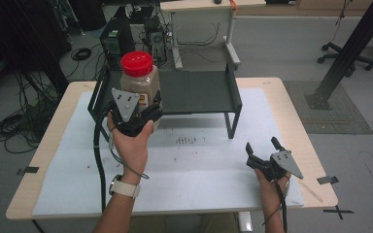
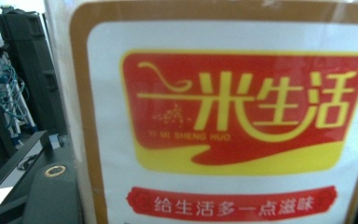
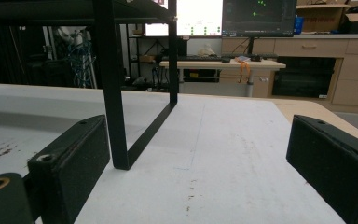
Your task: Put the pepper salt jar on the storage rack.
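A clear jar (image 1: 140,77) with a red lid and brownish contents is held up over the left end of the black shelf rack (image 1: 199,90). My left gripper (image 1: 143,108) is shut on the jar's lower body. In the left gripper view the jar's label (image 2: 223,121), white with a red and yellow logo, sits right in front of the camera. My right gripper (image 1: 263,144) rests low near the table's front right, open, with nothing between its fingers (image 3: 70,163). The right gripper view looks at the rack's front right leg (image 3: 114,102).
A white mat (image 1: 194,160) covers the wooden table (image 1: 311,145), with dark specks near its middle. Behind the table are computer towers (image 1: 117,39), cables on the floor, a desk and a black post at the right.
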Demonstrator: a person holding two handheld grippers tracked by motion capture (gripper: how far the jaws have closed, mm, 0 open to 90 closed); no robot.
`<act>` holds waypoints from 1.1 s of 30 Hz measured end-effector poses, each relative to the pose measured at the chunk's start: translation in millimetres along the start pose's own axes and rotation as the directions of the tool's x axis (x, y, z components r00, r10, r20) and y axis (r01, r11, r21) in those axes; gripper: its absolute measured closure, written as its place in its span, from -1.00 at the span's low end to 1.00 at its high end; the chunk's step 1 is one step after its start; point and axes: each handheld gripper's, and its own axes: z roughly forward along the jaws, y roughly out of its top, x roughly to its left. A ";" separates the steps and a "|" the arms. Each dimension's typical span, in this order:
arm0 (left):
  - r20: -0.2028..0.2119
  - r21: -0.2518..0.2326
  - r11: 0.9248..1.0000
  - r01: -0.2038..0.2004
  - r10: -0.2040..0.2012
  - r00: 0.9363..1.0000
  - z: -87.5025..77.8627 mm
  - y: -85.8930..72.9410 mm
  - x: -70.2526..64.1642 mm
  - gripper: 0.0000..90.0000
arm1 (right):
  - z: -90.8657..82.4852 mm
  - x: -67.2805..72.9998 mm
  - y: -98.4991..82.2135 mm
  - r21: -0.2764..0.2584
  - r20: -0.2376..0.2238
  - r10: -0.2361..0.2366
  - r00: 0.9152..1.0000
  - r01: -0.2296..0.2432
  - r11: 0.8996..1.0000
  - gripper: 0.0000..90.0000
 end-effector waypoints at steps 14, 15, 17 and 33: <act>0.006 0.003 1.000 0.001 -0.001 1.000 24.8 6.9 -7.1 -0.45 | -0.1 0.0 0.0 0.001 0.000 0.001 1.000 -0.001 1.000 -0.86; 0.007 0.004 1.000 0.001 -0.001 1.000 26.2 7.3 -7.4 -0.45 | 0.0 0.1 0.0 0.000 0.001 0.001 1.000 -0.001 1.000 -0.86; 0.007 0.003 1.000 0.003 -0.003 1.000 29.2 8.1 -7.8 -0.45 | 0.0 0.1 0.0 0.001 0.001 0.002 1.000 -0.002 1.000 -0.86; 0.013 0.007 1.000 0.004 -0.004 1.000 58.7 17.0 -11.8 -0.45 | 0.1 0.1 0.0 0.002 0.003 0.001 1.000 -0.001 1.000 -0.86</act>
